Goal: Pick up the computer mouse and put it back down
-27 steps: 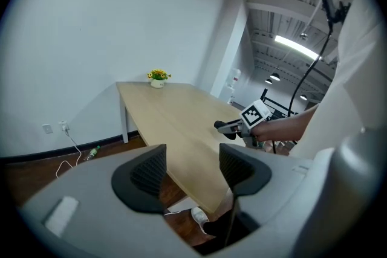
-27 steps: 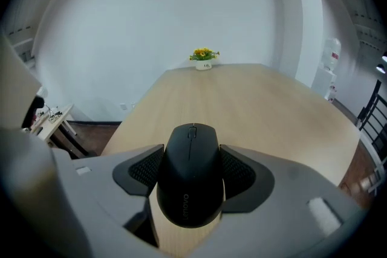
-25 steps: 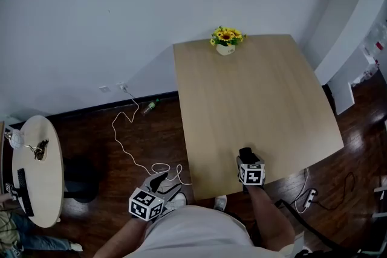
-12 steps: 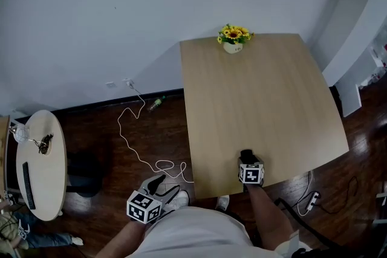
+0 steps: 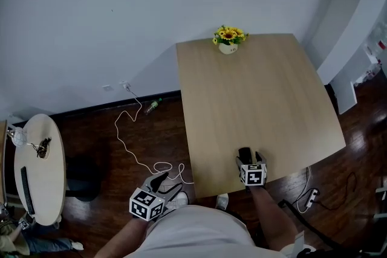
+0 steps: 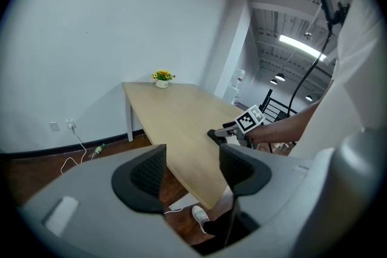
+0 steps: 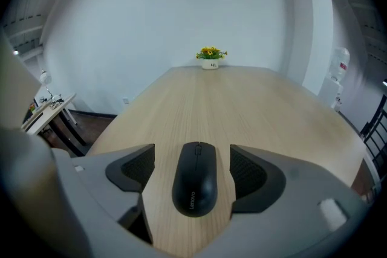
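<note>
Black ribbed fingers (image 7: 251, 175), marker cubes (image 5: 254, 174) (image 5: 147, 204), white shirt (image 5: 193, 232).

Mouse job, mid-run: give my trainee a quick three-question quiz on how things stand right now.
1. True or false: the right tool is clamped on the mouse.
2. What stands at the far edge of the table? A) flower pot B) lamp C) bottle
3. Where is the left tool, relative to the table?

Key
1. False: its jaws have just been opening and stand apart. The mouse lies on the table between them, untouched.
2. A.
3. Off the table, over the floor by its near left corner, open and empty.
</note>
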Demonstrator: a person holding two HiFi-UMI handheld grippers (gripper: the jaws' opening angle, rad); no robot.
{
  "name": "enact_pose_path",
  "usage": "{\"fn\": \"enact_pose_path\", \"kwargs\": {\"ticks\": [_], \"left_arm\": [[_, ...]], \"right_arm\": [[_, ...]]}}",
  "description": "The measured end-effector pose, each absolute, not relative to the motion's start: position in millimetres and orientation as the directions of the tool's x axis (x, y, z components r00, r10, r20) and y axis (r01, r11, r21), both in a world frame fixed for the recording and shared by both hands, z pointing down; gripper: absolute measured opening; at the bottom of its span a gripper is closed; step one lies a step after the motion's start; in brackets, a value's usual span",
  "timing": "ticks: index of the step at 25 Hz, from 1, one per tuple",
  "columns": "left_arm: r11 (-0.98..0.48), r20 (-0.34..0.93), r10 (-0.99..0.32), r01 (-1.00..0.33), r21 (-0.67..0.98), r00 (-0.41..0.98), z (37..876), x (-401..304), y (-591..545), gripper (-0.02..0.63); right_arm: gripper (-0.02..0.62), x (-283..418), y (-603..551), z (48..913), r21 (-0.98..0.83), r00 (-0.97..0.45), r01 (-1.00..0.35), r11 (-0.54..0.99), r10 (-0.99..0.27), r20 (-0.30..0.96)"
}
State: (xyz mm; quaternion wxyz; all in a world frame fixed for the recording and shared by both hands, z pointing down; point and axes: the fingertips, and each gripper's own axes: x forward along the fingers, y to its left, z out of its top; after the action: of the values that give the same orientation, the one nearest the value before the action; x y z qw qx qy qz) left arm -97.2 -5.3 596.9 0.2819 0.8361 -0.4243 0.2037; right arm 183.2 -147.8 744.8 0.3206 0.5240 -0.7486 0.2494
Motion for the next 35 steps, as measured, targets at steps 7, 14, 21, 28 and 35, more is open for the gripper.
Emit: {"fn": "enact_pose_path", "kwargs": {"ticks": [7,14,21,28,35], "left_arm": [[-0.529,0.549,-0.573,-0.786,0.320,0.609,600,-87,-12,0.261],[-0.580,0.531,-0.534,-0.742,0.336,0.658,603,-79,-18,0.261],[-0.635,0.521,-0.482,-0.691,0.346,0.704,607,-70,-17,0.261],[-0.676,0.513,-0.441,-0.648,0.351,0.737,606,-63,-14,0.261],[-0.695,0.504,-0.425,-0.627,0.350,0.752,604,-59,-12,0.261]], "right_arm": [[0.396,171,-111,650,-0.041,-0.287,-0.935,0.351,-0.686,0.668],[0.396,167,-48,543,-0.060,-0.317,-0.935,0.350,-0.746,0.585],[0.396,170,8,494,-0.091,-0.302,-0.949,0.303,-0.782,0.545],[0.391,177,31,487,-0.105,-0.253,-0.967,0.234,-0.800,0.544],[0.387,170,40,489,-0.118,-0.249,-0.968,0.221,-0.801,0.544]]}}
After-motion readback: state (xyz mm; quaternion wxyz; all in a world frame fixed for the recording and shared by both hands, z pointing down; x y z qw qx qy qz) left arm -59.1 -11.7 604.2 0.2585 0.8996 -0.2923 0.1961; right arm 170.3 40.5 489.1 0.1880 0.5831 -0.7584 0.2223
